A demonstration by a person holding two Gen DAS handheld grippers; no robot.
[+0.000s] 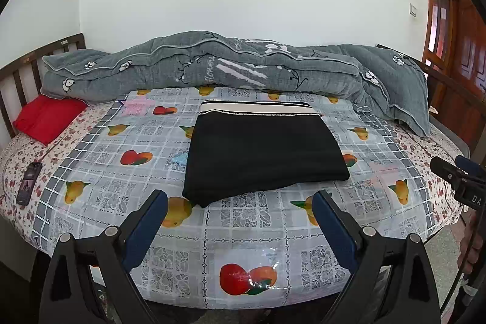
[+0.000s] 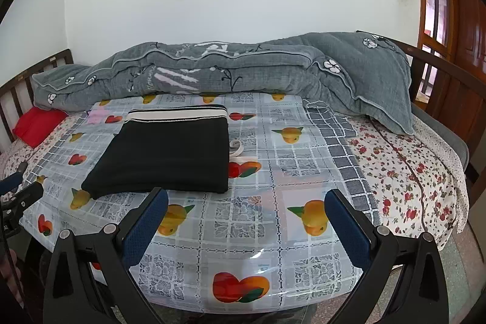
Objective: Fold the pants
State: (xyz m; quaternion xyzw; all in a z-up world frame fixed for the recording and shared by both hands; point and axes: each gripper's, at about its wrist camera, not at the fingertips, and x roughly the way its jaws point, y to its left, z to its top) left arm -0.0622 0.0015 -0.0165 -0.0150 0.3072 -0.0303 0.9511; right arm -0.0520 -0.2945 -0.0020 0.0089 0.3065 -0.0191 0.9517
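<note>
Grippers are hovering level over the near edge of the bed, both aimed at the folded black pants (image 1: 261, 154). The left gripper (image 1: 240, 199) is hanging with its jaws spread wide, blue pads (image 1: 145, 230) facing each other across bare plastic sheet, holding nothing. The right gripper (image 2: 246, 199) is sitting in the same pose, jaws spread wide and empty, its left fingertip just short of the near edge of the pants in the right wrist view. Each tool is showing in the other's camera: the right one at the right border of the left wrist view, the left one at the left border of the right wrist view, both well apart from the pants.

The pants are lying as a flat rectangular stack on the fruit-print plastic sheet (image 1: 243, 248), with the white and black striped waistband (image 1: 258, 108) at the far side. A pale strip (image 2: 236, 148) is poking out from the right edge of the pants.

Behind the pants, a rolled grey quilt (image 1: 212, 66) is running along the far side of the bed against the white wall. Left of the pants, a red pillow (image 1: 48, 117) is resting by the slatted headboard (image 1: 18, 72), and a phone (image 1: 29, 182) is lying on the floral bedsheet (image 2: 410, 178). Right of the pants, open sheet is stretching to the wooden footboard (image 2: 449, 87). Between the pants and the gripper tips, flat sheet is lying bare.
</note>
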